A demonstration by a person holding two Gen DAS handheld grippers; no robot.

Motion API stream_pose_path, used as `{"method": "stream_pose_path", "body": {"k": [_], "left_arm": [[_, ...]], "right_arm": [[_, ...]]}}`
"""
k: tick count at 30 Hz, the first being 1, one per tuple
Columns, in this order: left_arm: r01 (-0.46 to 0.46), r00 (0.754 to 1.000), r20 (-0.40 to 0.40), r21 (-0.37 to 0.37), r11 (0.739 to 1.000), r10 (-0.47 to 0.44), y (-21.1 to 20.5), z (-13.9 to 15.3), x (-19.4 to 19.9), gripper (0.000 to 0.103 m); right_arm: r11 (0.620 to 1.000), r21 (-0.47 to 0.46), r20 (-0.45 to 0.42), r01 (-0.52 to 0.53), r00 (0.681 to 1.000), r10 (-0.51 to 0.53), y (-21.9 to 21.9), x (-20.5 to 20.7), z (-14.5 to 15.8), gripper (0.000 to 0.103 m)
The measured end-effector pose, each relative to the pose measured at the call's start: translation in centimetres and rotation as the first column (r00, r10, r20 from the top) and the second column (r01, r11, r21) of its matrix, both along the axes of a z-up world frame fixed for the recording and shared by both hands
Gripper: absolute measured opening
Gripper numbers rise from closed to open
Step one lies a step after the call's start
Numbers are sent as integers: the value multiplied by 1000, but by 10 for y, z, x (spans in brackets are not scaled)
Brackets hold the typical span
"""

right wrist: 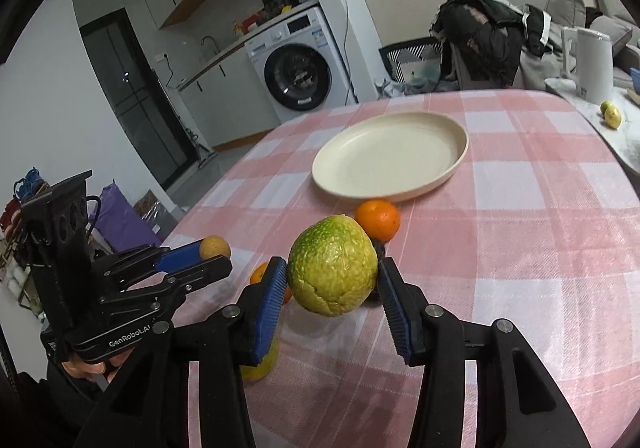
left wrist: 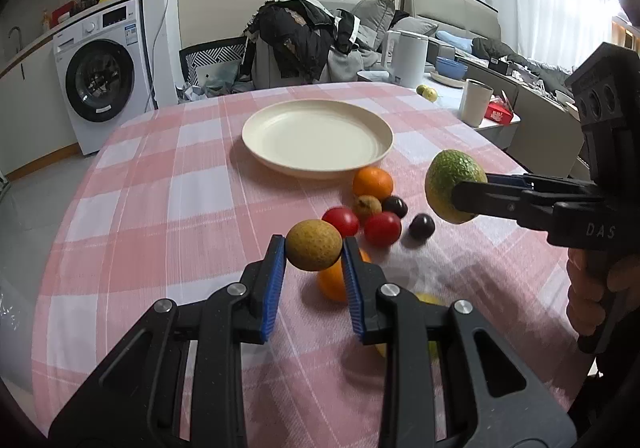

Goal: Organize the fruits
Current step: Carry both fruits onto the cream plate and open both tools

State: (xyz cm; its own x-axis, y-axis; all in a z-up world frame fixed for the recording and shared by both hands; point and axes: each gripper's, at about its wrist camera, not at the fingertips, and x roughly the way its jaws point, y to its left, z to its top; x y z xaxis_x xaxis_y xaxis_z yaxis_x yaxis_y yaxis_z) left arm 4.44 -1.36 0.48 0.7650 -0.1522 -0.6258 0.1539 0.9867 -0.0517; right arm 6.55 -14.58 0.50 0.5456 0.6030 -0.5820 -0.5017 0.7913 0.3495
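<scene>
One plate [left wrist: 256, 136]; two oranges, two red fruits, two dark. Left gripper [left wrist: 314, 248] clamping small brown fruit [left wrist: 314, 250]; right gripper [right wrist: 333, 276] clamping green fruit [right wrist: 332, 272].

Even, dimmish indoor light; the plate [left wrist: 317, 136] is the brightest surface, without hard glare, and a lamp flares at the left view's far right edge. Soft shadows fall on the cloth [left wrist: 160, 184] nearer than the plate. Fisheye bending and dark corners frame both views; fruits just beyond the plate's near rim look slightly blurred.
</scene>
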Motion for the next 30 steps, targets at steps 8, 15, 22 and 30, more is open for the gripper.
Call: {"method": "stream_pose_path", "body": {"k": [8,15,22,30], "left_arm": [[-6,1000,24,-7,1000,6,-4,7,20,25],[-6,999,40,-20,1000,7,-7,9,41,25],[-11,999,48,-37,999,13,-7,12,65,25],[-7,999,41,-33,999,9,-9,12,98,25]], "right_arm": [[1000,11,27,24,999,-24,-5,12,11,48],[999,8,44,48,998,-48,-9,24,16,48],[998,4,53,61,997,-61,-9,40,20,48],[996,25,32,80,996,-81,-7,63,21,48]]}}
